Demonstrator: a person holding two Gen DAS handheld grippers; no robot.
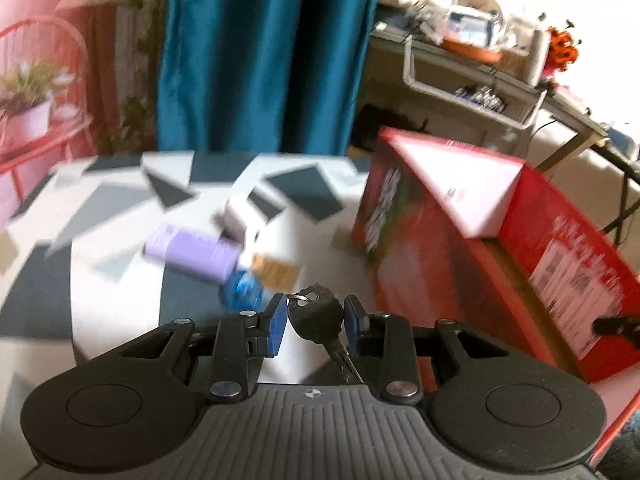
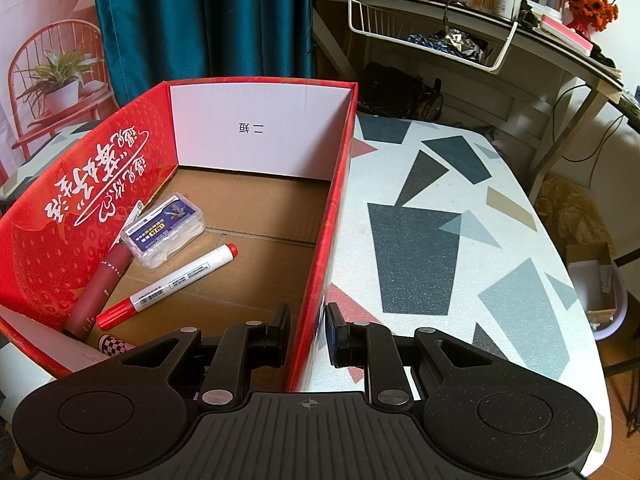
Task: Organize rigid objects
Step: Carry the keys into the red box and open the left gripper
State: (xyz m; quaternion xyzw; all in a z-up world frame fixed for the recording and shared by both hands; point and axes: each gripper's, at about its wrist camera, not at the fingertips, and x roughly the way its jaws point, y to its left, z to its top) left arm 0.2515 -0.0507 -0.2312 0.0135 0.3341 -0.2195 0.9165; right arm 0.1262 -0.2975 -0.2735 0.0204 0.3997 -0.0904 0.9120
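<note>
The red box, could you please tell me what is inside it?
In the red box: a floss case, marker, maroon tube and checkered item, partly hidden by the right gripper.

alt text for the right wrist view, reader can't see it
The right gripper grips the near wall of an open red box on a patterned table. Inside lie a red-capped white marker, a clear plastic case and a dark red tube.
</note>
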